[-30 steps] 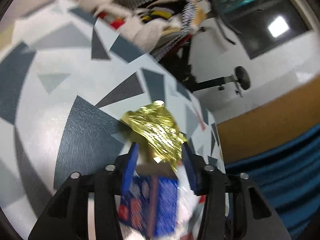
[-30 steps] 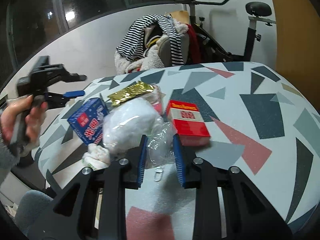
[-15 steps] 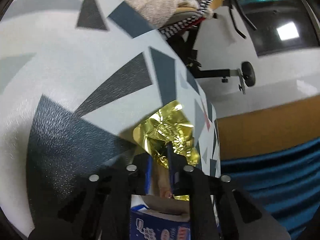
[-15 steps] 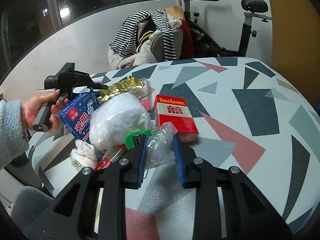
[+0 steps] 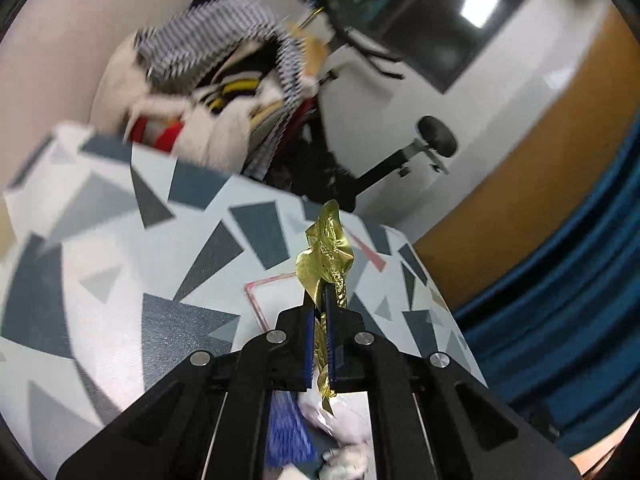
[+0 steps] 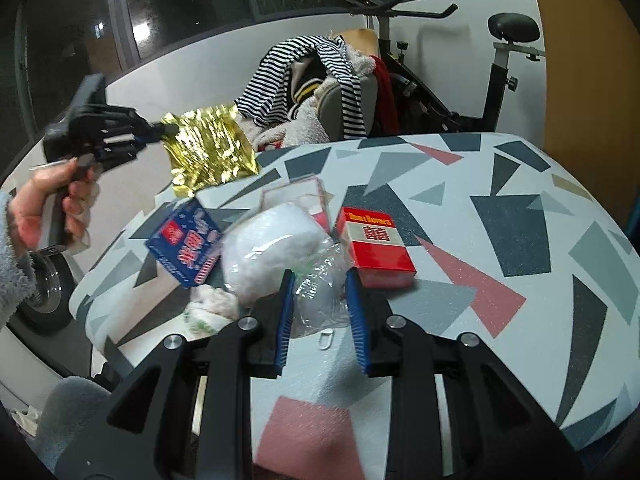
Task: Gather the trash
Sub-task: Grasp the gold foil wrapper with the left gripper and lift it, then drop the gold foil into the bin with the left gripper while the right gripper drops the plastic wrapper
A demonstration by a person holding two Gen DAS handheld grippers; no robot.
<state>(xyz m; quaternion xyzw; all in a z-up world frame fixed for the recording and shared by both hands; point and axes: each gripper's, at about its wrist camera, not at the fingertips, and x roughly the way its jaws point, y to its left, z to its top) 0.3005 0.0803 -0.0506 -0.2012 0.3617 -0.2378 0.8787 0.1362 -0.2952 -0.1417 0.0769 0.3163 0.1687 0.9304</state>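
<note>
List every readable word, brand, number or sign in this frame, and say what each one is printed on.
"DOUBLE HAPPINESS": top band of the red box on the table, right wrist view.
Large characters below that band on the red box: too blurred to read.
Blue box: large white characters and a red logo, not legible.
Gold foil wrapper in the left gripper: no readable print.
Nothing readable in the left wrist view.

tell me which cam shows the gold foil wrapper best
The right wrist view: the gold foil wrapper appears side-on, spread out and lifted off the table, pinched by the left tongs. The left wrist view shows it only edge-on, a narrow crumpled strip between the tongs.
</note>
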